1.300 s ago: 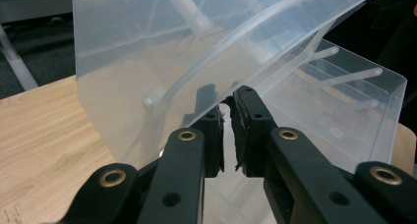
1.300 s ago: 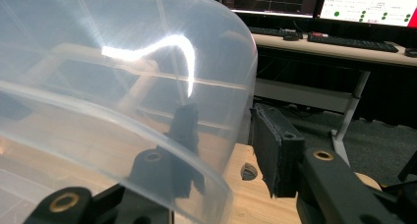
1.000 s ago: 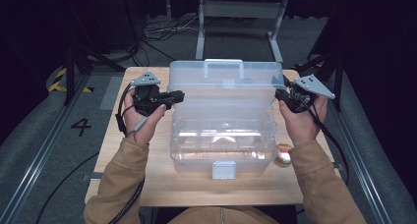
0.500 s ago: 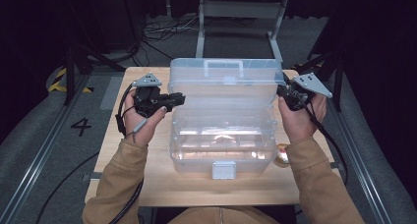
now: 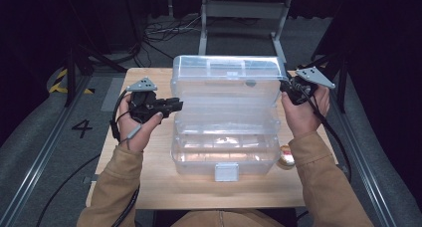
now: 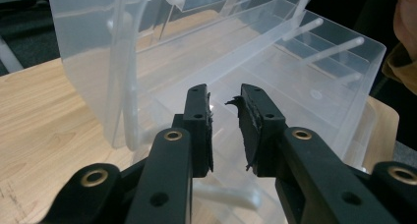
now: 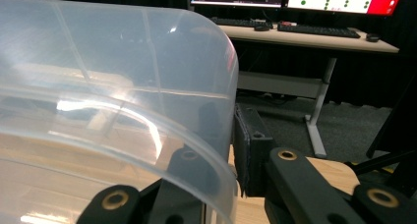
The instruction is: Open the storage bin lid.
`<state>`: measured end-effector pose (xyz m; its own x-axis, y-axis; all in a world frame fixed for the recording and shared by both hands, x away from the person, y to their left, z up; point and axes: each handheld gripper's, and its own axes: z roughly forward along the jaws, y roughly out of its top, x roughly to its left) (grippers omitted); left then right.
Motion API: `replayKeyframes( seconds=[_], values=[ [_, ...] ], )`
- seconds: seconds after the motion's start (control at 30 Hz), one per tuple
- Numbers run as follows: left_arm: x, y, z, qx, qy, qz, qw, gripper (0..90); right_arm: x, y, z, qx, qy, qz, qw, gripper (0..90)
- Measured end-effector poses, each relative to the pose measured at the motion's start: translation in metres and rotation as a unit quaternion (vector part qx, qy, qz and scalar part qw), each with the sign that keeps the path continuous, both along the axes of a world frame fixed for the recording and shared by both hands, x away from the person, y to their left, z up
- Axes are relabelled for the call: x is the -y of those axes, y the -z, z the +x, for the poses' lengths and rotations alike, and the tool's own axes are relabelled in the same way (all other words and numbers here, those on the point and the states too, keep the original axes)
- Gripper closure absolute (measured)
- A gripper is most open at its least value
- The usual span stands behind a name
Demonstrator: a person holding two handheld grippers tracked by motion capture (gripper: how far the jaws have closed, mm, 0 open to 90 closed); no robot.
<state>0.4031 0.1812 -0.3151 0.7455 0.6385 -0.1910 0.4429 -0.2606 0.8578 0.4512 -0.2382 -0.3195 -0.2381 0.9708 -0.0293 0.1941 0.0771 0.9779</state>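
Note:
A clear plastic toolbox (image 5: 224, 137) stands on the wooden table (image 5: 149, 187) with its lid (image 5: 226, 80) raised. My right gripper (image 5: 287, 87) is at the lid's right end. In the right gripper view the lid's curved wall (image 7: 113, 86) runs between the jaws, and my right gripper (image 7: 226, 135) has just closed and is shut on it. My left gripper (image 5: 176, 106) hovers at the box's left side. Its jaws have just been opening, and my left gripper (image 6: 225, 126) has nothing in the narrow gap. Beyond it lies the box's inner tray (image 6: 305, 71).
A white latch (image 5: 226, 172) sits on the box's front wall. A small round brownish object (image 5: 286, 157) lies on the table by the box's right front corner. Grey floor, rails and cables surround the table. A desk with a keyboard (image 7: 314, 31) stands beyond.
The lid has swung a little further up and back. My left gripper's jaws have widened slightly. Both hands stay almost where they were.

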Motion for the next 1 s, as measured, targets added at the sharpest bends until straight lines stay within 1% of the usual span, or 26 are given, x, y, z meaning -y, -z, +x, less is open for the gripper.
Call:
replayKeyframes(
  seconds=[0.07, 0.17, 0.3, 0.37, 0.47, 0.5, 0.7, 0.73, 0.77, 0.87, 0.9, 0.93, 0.97, 1.0],
  values=[
    [-0.002, -0.002, -0.005, 0.0, 0.005, 0.001, 1.0, 73.0, 0.001, -0.001, 0.002, -0.004, -0.002, 0.001, 1.0, 82.2],
    [-0.002, -0.003, -0.011, -0.004, 0.014, 0.01, 0.9998, 69.5, 0.002, -0.002, 0.006, -0.009, -0.005, 0.004, 0.9999, 81.9],
    [-0.001, -0.004, -0.022, -0.019, 0.035, 0.035, 0.9986, 65.6, 0.002, -0.003, 0.011, -0.016, -0.009, 0.006, 0.9998, 81.5],
    [-0.001, -0.004, -0.026, -0.02, 0.043, 0.044, 0.9979, 64.9, 0.003, -0.004, 0.013, -0.02, -0.011, 0.006, 0.9997, 81.3],
    [0.001, -0.003, -0.034, -0.028, 0.051, 0.056, 0.9967, 64.1, 0.003, -0.006, 0.017, -0.028, -0.014, 0.006, 0.9995, 81.0],
    [0.001, -0.003, -0.034, -0.028, 0.051, 0.056, 0.9967, 64.0, 0.003, -0.006, 0.017, -0.028, -0.014, 0.006, 0.9995, 81.0],
    [0.002, 0.004, -0.043, -0.037, 0.062, 0.073, 0.9947, 62.9, 0.005, -0.007, 0.024, -0.033, -0.021, 0.009, 0.9992, 80.4],
    [0.002, 0.005, -0.044, -0.041, 0.061, 0.074, 0.9946, 62.8, 0.005, -0.007, 0.025, -0.034, -0.022, 0.009, 0.9991, 80.3],
    [0.002, 0.005, -0.045, -0.043, 0.064, 0.075, 0.9942, 62.9, 0.005, -0.007, 0.026, -0.035, -0.023, 0.011, 0.9991, 80.2],
    [0.005, 0.009, -0.049, -0.051, 0.079, 0.086, 0.9919, 62.8, 0.006, -0.007, 0.03, -0.037, -0.026, 0.011, 0.9989, 79.9],
    [0.007, 0.011, -0.05, -0.057, 0.086, 0.093, 0.9903, 62.5, 0.006, -0.007, 0.031, -0.039, -0.026, 0.011, 0.9989, 79.8],
    [0.007, 0.011, -0.05, -0.057, 0.086, 0.093, 0.9903, 62.4, 0.006, -0.007, 0.031, -0.039, -0.026, 0.011, 0.9989, 79.8],
    [0.009, 0.013, -0.05, -0.063, 0.094, 0.102, 0.9884, 62.4, 0.006, -0.008, 0.032, -0.04, -0.027, 0.012, 0.9987, 79.7],
    [0.011, 0.015, -0.051, -0.068, 0.099, 0.107, 0.987, 62.4, 0.006, -0.008, 0.033, -0.042, -0.027, 0.012, 0.9987, 79.7]
  ],
)
